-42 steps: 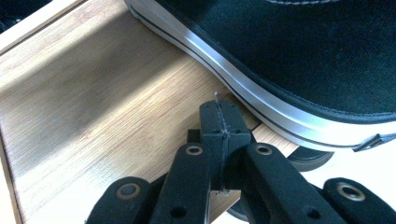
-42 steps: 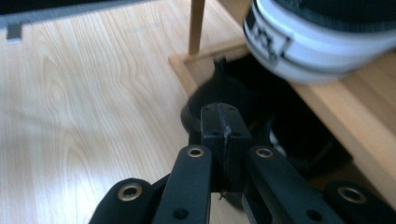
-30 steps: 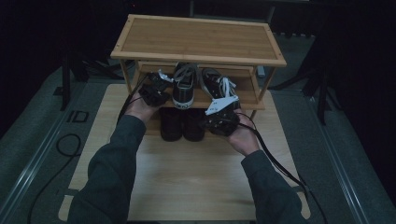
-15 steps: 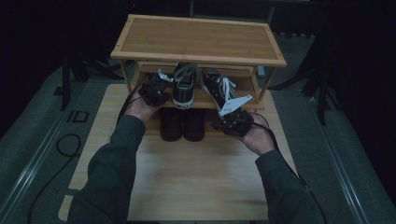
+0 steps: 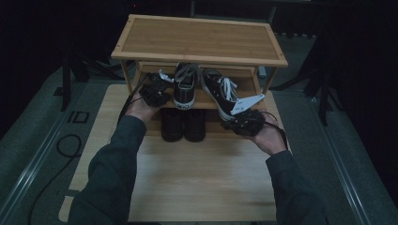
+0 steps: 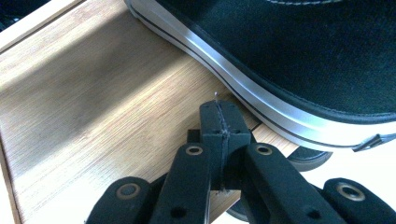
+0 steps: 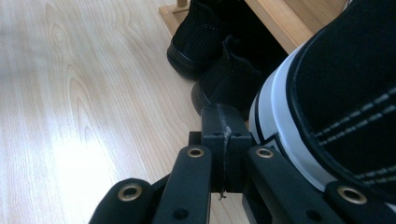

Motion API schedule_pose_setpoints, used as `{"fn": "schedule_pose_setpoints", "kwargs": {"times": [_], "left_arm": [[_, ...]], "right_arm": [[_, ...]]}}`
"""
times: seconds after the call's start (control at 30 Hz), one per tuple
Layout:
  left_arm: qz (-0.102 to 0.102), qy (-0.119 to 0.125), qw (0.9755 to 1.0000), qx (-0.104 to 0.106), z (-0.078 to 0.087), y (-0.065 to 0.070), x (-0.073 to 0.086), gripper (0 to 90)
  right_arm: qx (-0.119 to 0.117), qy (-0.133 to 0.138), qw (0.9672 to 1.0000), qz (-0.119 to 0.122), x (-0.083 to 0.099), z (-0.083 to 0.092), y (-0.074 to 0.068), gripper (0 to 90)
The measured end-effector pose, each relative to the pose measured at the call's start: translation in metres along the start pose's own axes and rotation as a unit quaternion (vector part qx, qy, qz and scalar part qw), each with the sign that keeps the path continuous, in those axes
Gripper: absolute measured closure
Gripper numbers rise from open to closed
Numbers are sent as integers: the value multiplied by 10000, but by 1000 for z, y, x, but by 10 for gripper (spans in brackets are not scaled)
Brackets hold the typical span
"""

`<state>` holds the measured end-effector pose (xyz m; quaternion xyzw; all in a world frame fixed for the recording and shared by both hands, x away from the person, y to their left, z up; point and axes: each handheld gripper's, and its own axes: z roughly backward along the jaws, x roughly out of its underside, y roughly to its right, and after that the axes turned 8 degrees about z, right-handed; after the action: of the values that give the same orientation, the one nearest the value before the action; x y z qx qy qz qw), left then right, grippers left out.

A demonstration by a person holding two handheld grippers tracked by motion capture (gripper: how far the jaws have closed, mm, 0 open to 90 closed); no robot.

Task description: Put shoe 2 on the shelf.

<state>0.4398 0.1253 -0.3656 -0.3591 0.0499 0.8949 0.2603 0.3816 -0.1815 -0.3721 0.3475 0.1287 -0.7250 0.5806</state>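
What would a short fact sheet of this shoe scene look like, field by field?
Furniture: wooden shoe rack on a wooden table
Middle shelf: two black-and-white sneakers, left sneaker, right sneaker
Under the rack: a pair of black shoes
Left claw: shut, empty, beside the left sneaker's sole
Right claw: shut, empty, at the right sneaker's heel

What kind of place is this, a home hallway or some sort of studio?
Probably a staged recording setup, not a home: a small bamboo shoe rack and sneakers sit on a wooden board, with dark surroundings and cables on grey flooring.
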Motion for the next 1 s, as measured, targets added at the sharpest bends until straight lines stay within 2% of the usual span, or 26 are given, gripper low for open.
{"fn": "schedule_pose_setpoints", "kwargs": {"times": [0.4,0.87,1.0], "left_arm": [[-3,7,10000,2,0,0,0,900],[-7,10,10000,-3,0,0,0,900],[-14,13,10000,-5,0,0,0,900]], "right_arm": [[-49,-41,10000,1,7,8,2,900],[152,54,9998,-130,23,34,9,900],[191,56,9997,-159,24,36,10,900]]}}
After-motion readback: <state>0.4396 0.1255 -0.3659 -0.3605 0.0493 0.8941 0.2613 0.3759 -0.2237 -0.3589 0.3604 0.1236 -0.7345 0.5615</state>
